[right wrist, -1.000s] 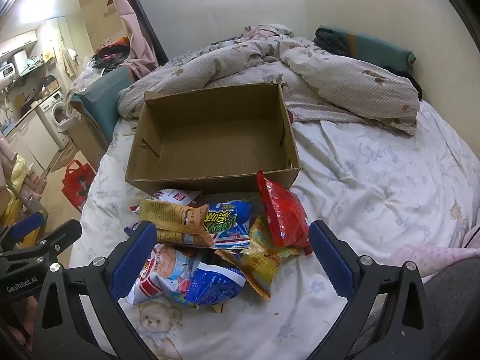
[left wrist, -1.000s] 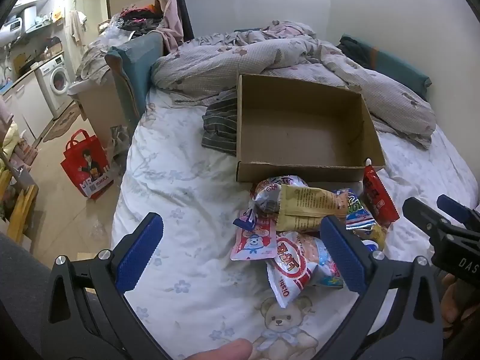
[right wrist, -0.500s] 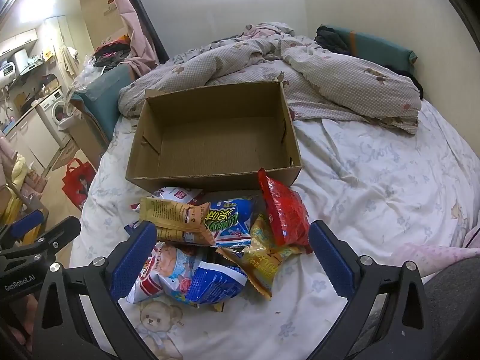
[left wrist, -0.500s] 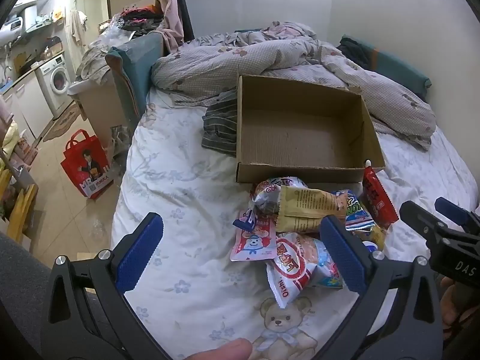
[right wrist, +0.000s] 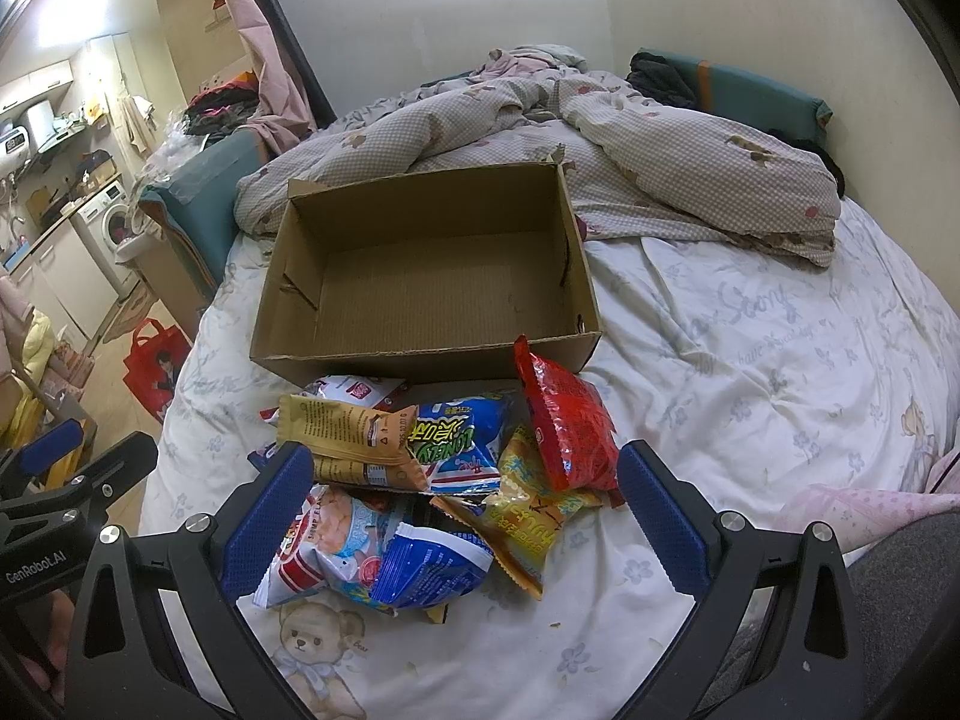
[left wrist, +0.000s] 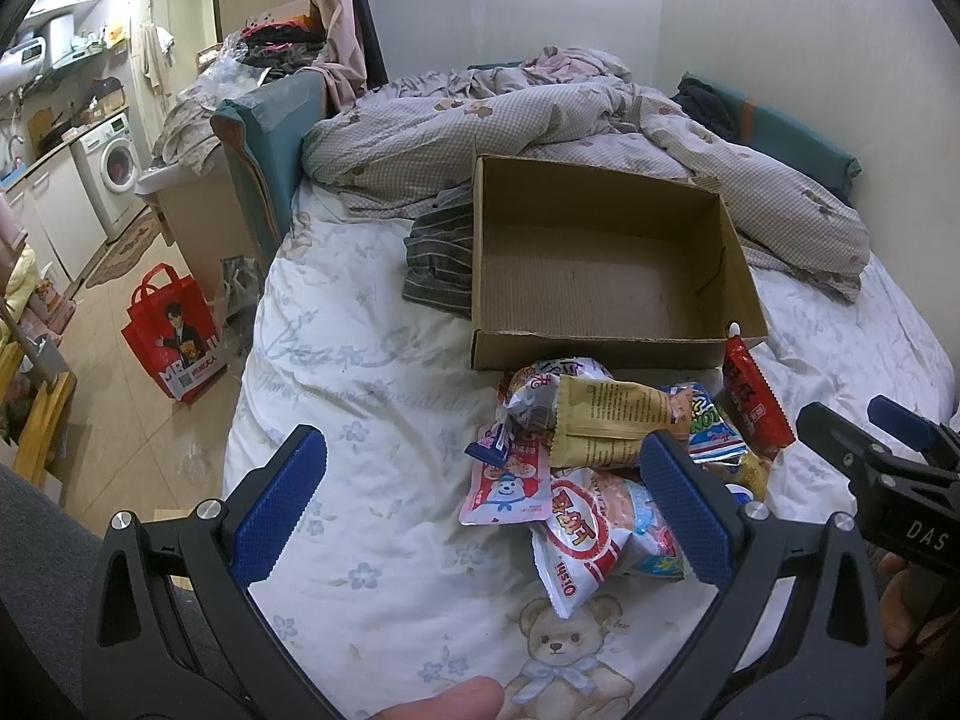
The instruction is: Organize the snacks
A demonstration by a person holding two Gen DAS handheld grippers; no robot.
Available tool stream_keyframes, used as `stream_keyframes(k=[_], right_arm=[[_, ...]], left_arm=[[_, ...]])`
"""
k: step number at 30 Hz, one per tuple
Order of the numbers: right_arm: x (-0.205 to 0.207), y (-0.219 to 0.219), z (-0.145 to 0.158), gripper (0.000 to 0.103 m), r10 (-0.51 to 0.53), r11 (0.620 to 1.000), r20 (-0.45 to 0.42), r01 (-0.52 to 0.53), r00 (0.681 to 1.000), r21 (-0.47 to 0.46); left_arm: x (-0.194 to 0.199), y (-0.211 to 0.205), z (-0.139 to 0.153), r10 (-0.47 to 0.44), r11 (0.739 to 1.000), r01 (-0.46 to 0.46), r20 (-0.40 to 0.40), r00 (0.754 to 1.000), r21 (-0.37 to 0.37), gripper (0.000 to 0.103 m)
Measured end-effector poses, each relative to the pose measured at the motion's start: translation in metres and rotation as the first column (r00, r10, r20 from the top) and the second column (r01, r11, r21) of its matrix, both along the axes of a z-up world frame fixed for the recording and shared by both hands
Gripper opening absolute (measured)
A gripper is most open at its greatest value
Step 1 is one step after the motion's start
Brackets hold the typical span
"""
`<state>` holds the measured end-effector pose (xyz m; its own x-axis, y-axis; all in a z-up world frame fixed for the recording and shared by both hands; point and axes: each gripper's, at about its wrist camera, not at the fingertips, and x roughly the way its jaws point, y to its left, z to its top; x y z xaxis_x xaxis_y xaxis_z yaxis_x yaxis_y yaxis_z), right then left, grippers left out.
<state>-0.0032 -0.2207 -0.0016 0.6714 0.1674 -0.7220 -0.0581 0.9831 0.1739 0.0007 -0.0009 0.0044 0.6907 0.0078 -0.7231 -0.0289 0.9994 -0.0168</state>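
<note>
An open, empty cardboard box [left wrist: 600, 267] [right wrist: 432, 294] lies on the bed. A pile of several snack packets lies just in front of it: a tan packet [left wrist: 618, 420] [right wrist: 348, 438], a red packet [left wrist: 753, 402] [right wrist: 567, 426], a blue-green packet [right wrist: 459, 441], a yellow packet [right wrist: 531, 516] and a red-and-white packet [left wrist: 585, 546]. My left gripper [left wrist: 480, 507] is open and empty, above the sheet at the pile's left side. My right gripper [right wrist: 465, 525] is open and empty, straddling the near side of the pile.
A crumpled checked duvet [left wrist: 570, 114] [right wrist: 660, 138] lies behind the box. A striped cloth [left wrist: 441, 252] lies left of the box. The bed's left edge drops to a floor with a red bag [left wrist: 174, 330]. White sheet [right wrist: 750, 348] stretches right of the box.
Both grippers have shifted only slightly; the right wrist view has edged a little closer to the pile. Nothing was picked up or moved.
</note>
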Motion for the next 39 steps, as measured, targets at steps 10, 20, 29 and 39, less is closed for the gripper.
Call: stream_keyframes(k=[10, 20, 29, 39], right_arm=[[-0.0004, 0.0004, -0.001, 0.103, -0.001, 1.0, 0.0, 0.001, 1.0, 0.002], [-0.0004, -0.0002, -0.001, 0.103, -0.001, 1.0, 0.0, 0.001, 1.0, 0.004], [0.0003, -0.0003, -0.001, 0.103, -0.001, 1.0, -0.001, 0.001, 1.0, 0.003], [-0.0003, -0.0006, -0.0028, 0.103, -0.001, 1.0, -0.004, 0.001, 1.0, 0.008]], left_arm=[[0.0001, 0.0004, 0.0031, -0.002, 1.0, 0.002, 0.005, 1.0, 0.001, 0.103], [0.0, 0.0008, 0.0036, -0.001, 1.0, 0.001, 0.006, 1.0, 0.002, 0.103], [-0.0004, 0.0008, 0.0032, -0.002, 1.0, 0.002, 0.009, 1.0, 0.002, 0.103], [-0.0008, 0.0005, 0.0036, -0.001, 1.0, 0.001, 0.008, 1.0, 0.004, 0.103]])
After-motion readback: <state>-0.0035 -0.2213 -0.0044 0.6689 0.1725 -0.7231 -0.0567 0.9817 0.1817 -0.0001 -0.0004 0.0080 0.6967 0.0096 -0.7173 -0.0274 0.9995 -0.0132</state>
